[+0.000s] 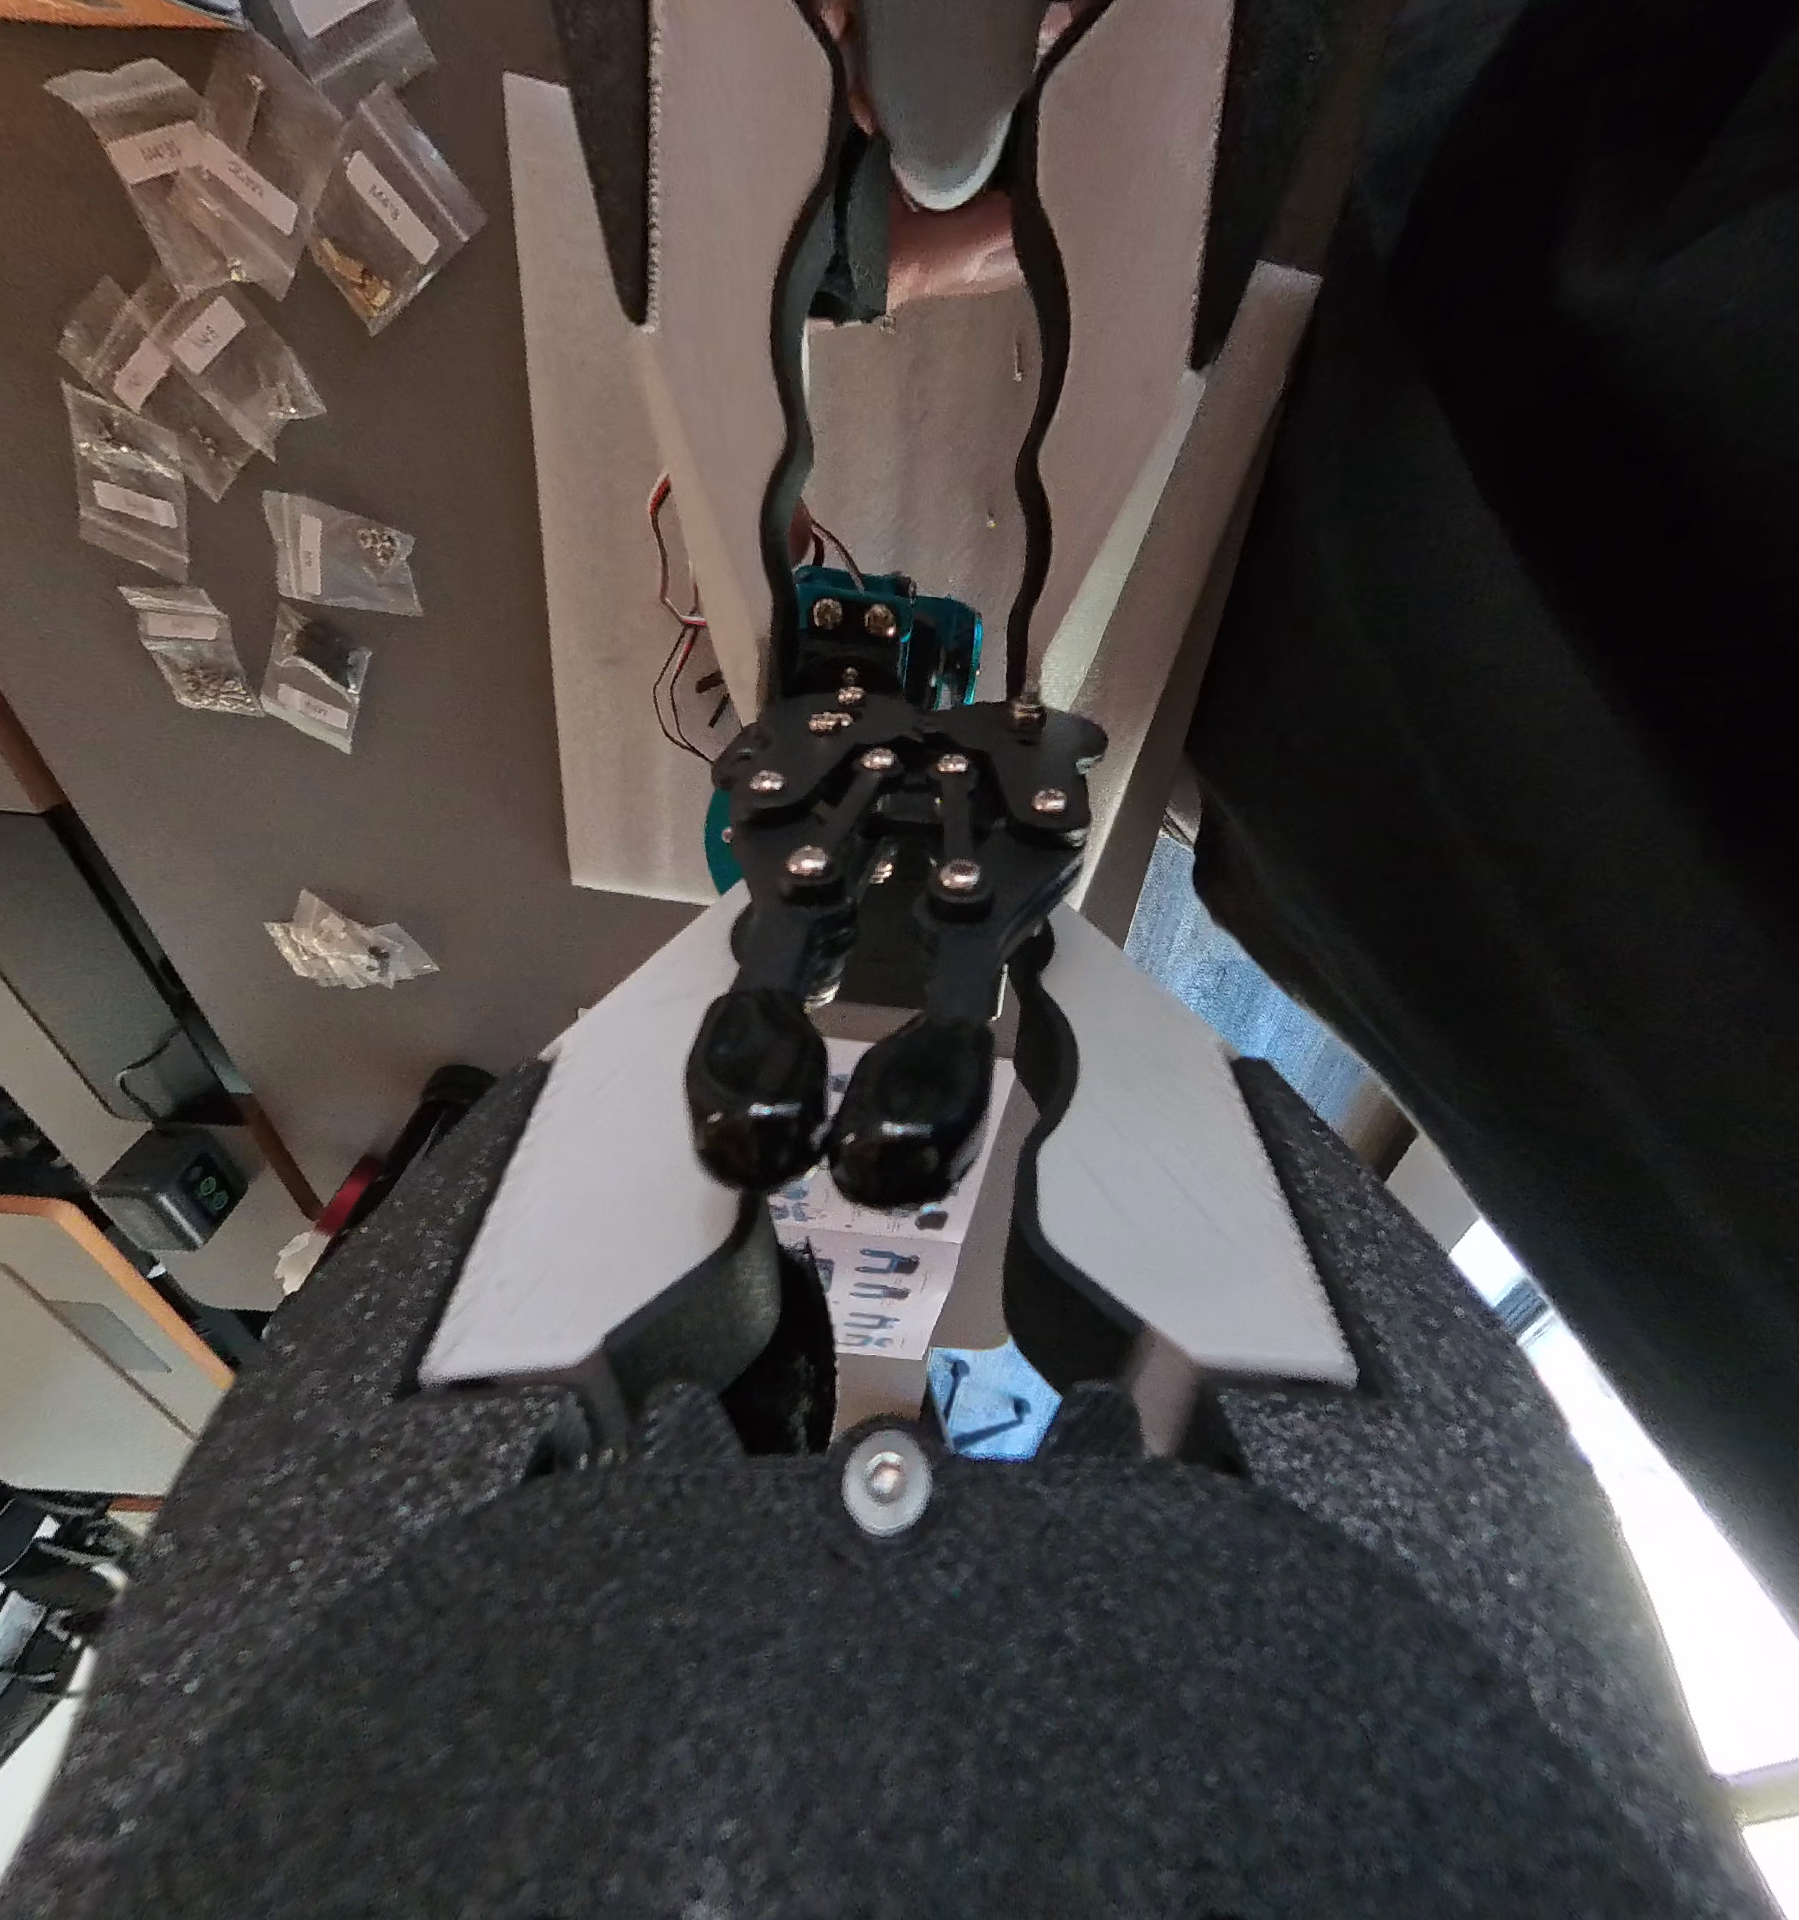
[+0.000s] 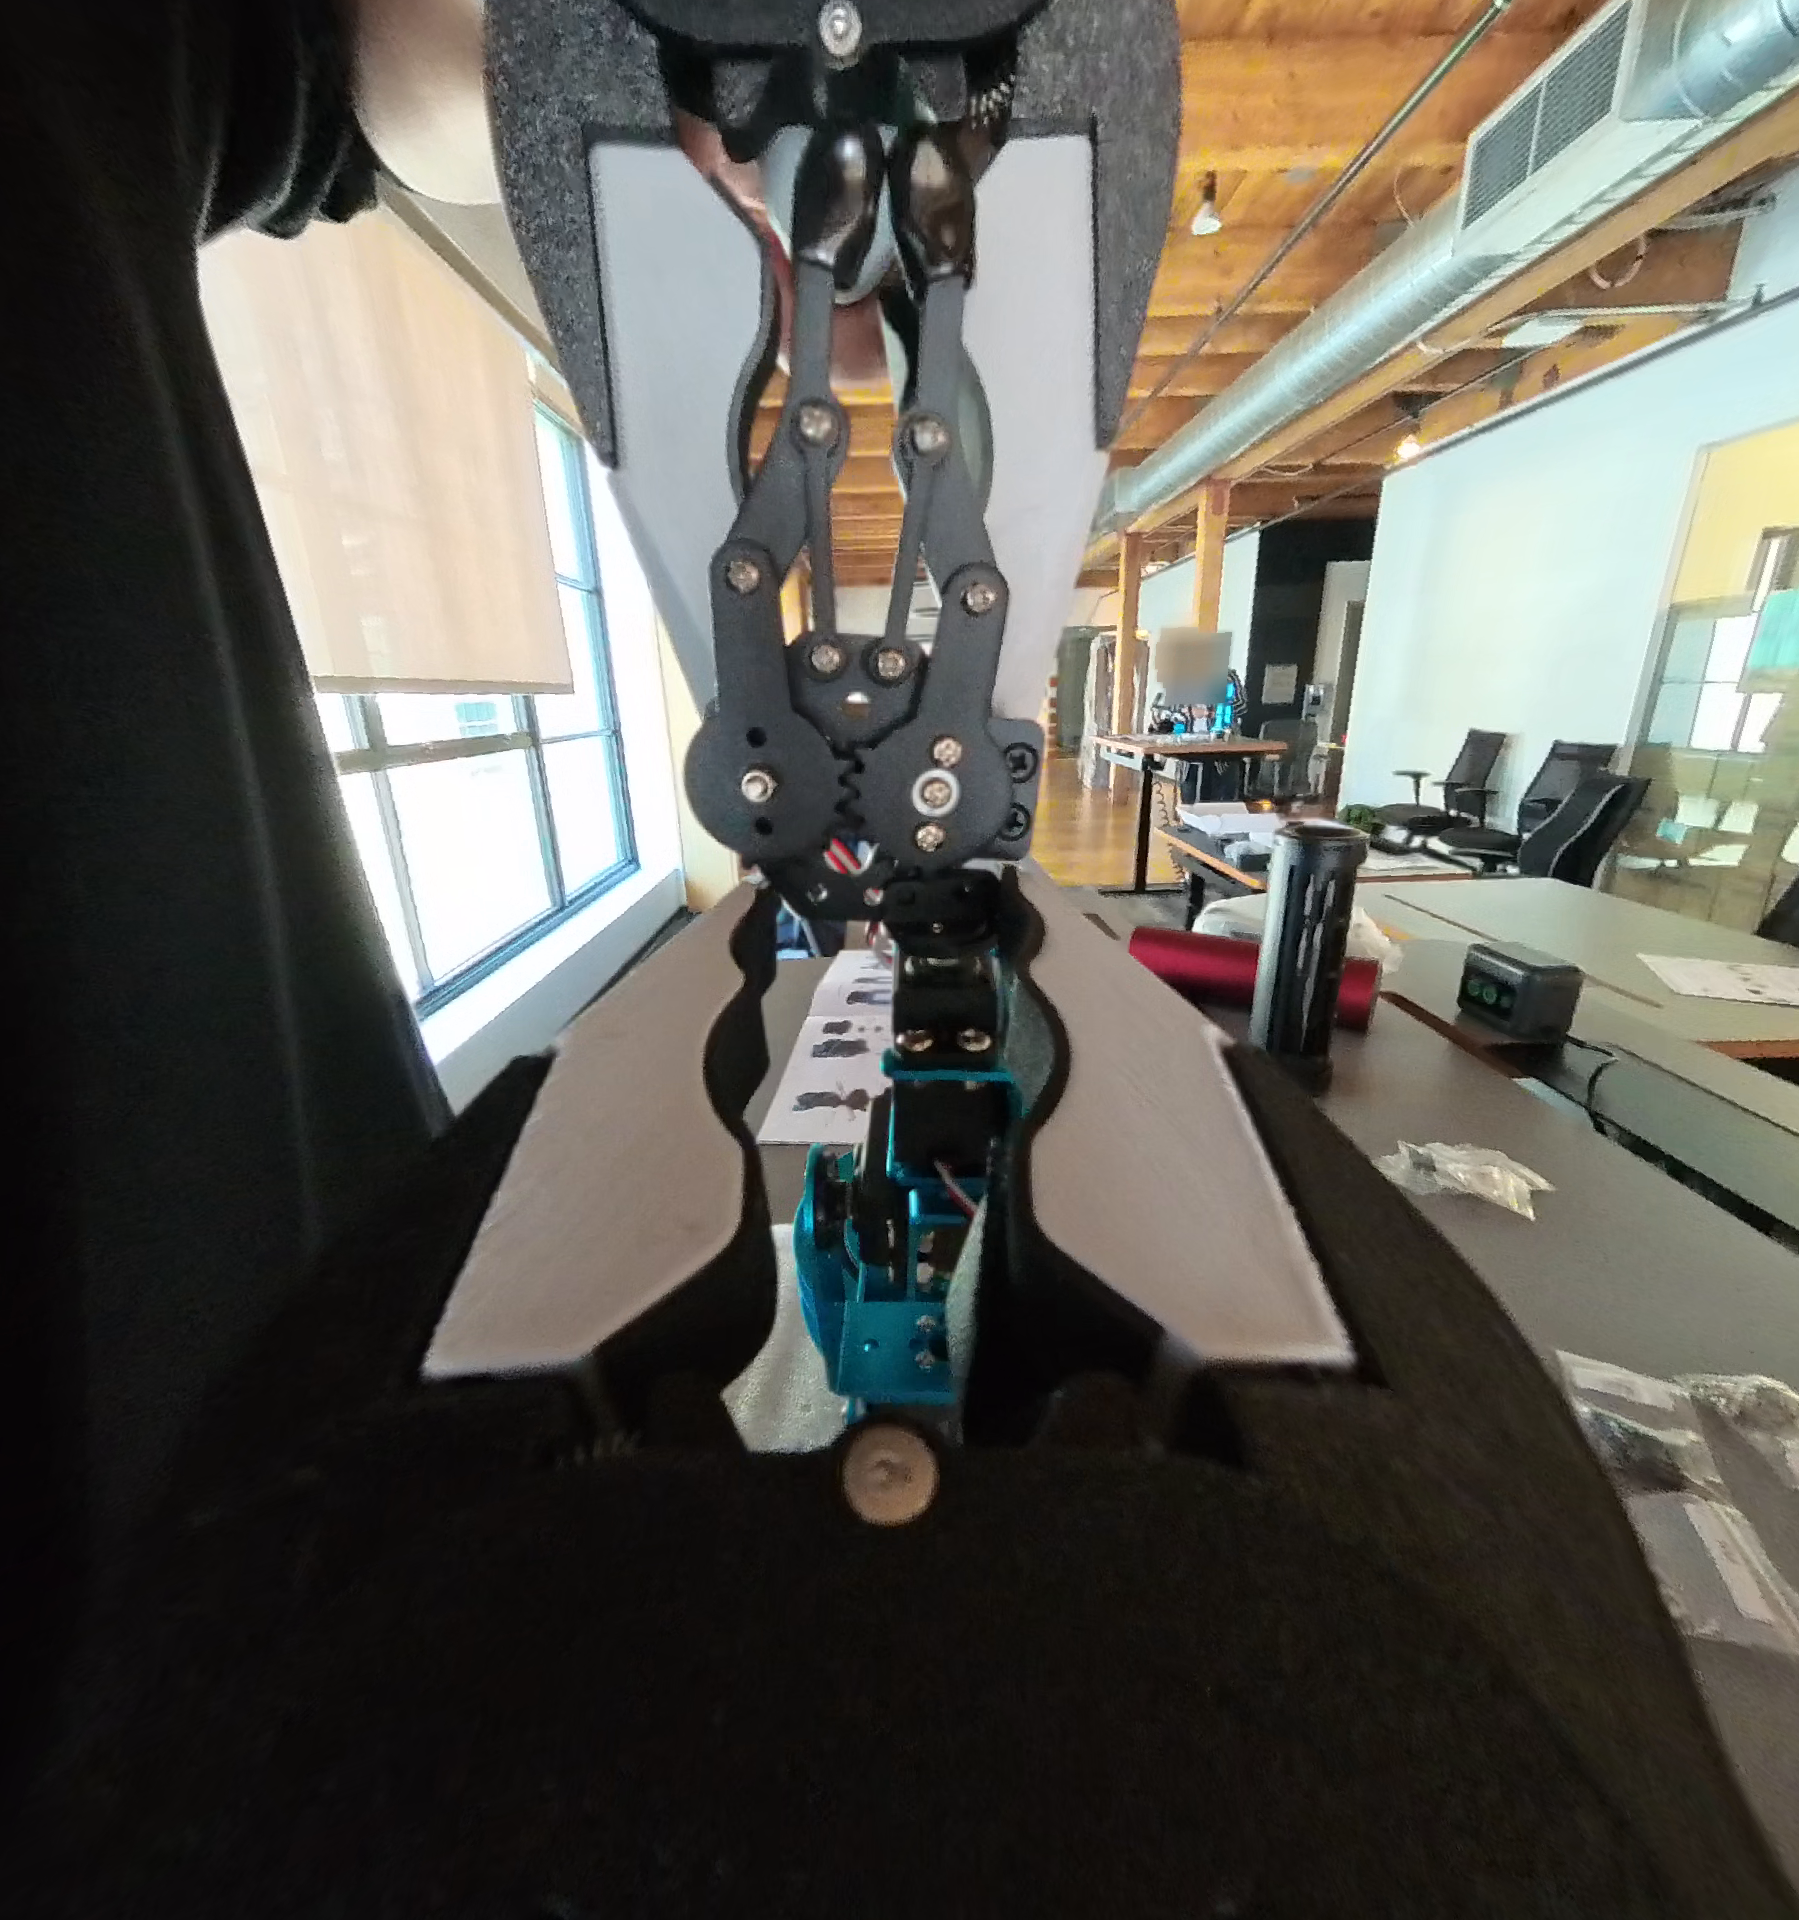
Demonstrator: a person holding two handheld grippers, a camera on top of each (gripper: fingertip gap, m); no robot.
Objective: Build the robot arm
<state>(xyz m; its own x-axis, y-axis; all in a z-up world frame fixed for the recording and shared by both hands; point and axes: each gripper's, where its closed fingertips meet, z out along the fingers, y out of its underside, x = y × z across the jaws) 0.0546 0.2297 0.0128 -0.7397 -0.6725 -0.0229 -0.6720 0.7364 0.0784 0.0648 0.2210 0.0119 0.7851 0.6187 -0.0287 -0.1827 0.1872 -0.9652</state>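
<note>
Clamping a teal servo arm (image 2: 874, 1278), right claw (image 2: 890, 925) meets left claw (image 1: 890, 935), whose grip is unclear.

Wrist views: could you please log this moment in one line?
right gripper: shut on claw arm | left gripper: around its tips, grip unclear

Black toy claw (image 2: 853, 665) on teal servo bracket (image 2: 874, 1288); red cylinder (image 2: 1186, 961) behind.
</note>
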